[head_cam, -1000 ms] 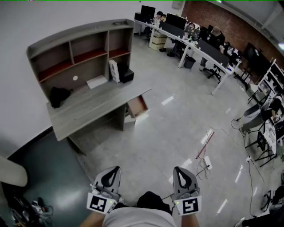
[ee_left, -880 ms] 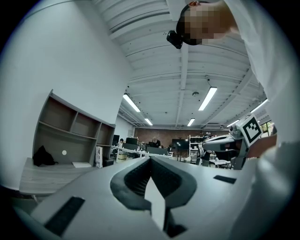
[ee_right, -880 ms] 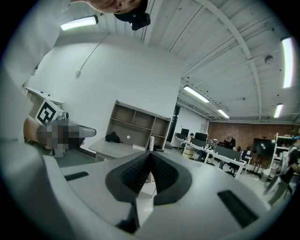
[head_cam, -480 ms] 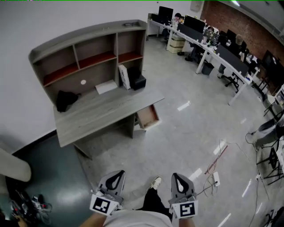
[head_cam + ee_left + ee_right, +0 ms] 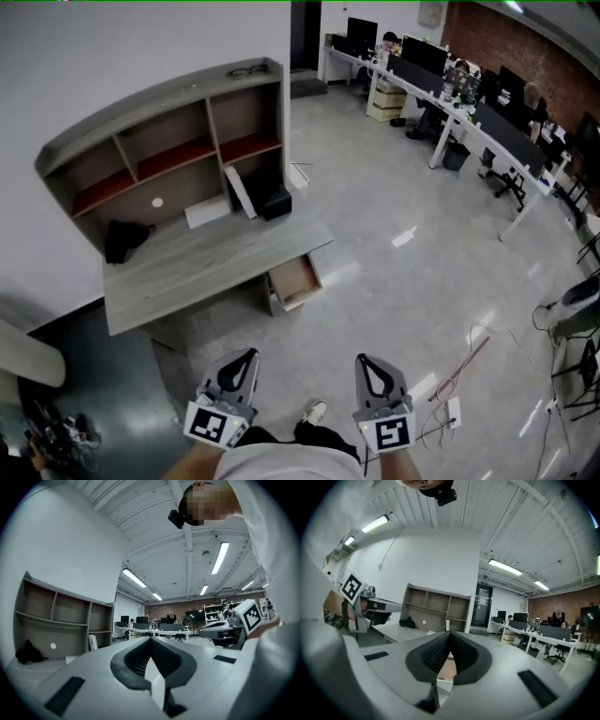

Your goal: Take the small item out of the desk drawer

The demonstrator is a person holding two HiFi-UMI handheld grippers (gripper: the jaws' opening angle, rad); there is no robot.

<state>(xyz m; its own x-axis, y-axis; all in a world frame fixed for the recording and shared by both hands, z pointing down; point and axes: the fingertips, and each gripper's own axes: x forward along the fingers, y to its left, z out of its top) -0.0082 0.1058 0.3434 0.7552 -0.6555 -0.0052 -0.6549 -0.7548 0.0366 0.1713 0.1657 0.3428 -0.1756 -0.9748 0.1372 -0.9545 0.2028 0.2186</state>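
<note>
- Well apart from the drawer (image 5: 292, 279): left gripper (image 5: 247, 357) and right gripper (image 5: 365, 361), low at the head view's bottom edge, over the floor (image 5: 375, 281).
- Shut tight on both, tips meeting, nothing between the jaws.
- Pulled out under the front edge of the desk (image 5: 187, 267), near its right corner, with the brown bottom showing.
- No telling the small item inside: too small to make out in any view.
- Only in the head view: the whole desk from above, with the hutch (image 5: 159, 131) along its back edge.
- Only in the right gripper view: a glimpse of the drawer's brown inside through the notch behind the closed tips.
- From the left gripper view: the hutch and distant office desks (image 5: 164, 631) instead.
- Long axis running out from the desk toward the floor on the person's side, open top upward.
</note>
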